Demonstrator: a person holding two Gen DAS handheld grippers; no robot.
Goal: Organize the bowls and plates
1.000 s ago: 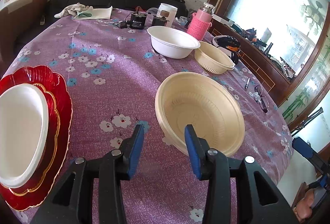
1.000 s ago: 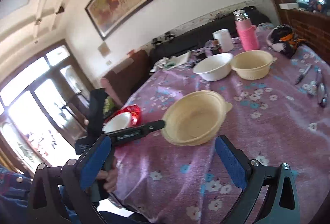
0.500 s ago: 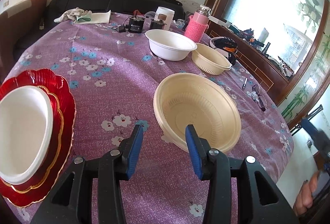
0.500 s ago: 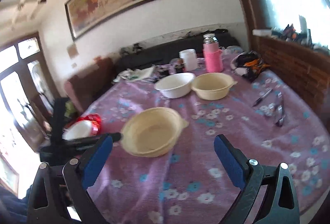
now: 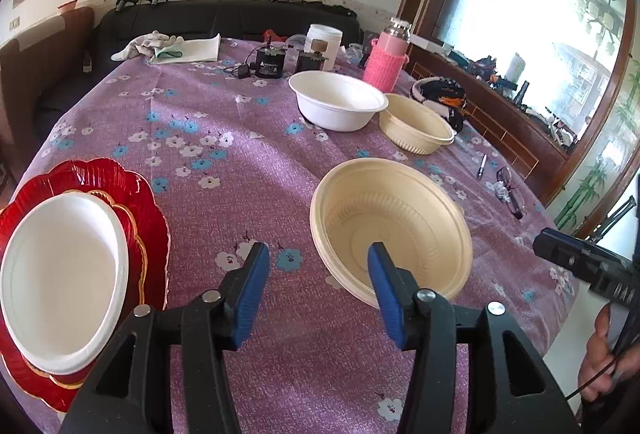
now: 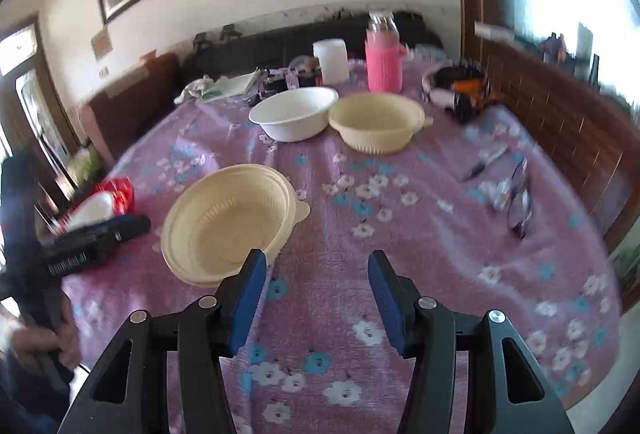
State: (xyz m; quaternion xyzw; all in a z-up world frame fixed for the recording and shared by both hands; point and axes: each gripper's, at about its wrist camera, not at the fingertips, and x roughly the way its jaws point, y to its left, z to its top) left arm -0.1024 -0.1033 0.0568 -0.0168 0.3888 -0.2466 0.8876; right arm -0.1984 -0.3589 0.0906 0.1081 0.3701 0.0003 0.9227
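A large cream bowl (image 5: 390, 226) sits on the purple flowered tablecloth (image 5: 240, 154). My left gripper (image 5: 318, 270) is open, its right finger just over the bowl's near rim, holding nothing. A white plate (image 5: 60, 278) lies on stacked red plates (image 5: 148, 210) at the left. A white bowl (image 5: 338, 106) and a smaller cream bowl (image 5: 416, 130) stand farther back. My right gripper (image 6: 316, 278) is open and empty, just right of the large cream bowl (image 6: 228, 222). The white bowl (image 6: 294, 112) and the small cream bowl (image 6: 376, 126) show beyond it.
A pink bottle (image 5: 386, 60), a white jar (image 5: 324, 44), black devices (image 5: 272, 62) and a cloth (image 5: 168, 48) stand at the table's back. A pen (image 6: 482, 164) and glasses (image 6: 520, 202) lie at the right. A dark sofa (image 5: 200, 18) is behind.
My right gripper swung right and down toward the table and narrowed its opening. My left gripper pulled back slightly and rose, staying open by the cream bowl's rim.
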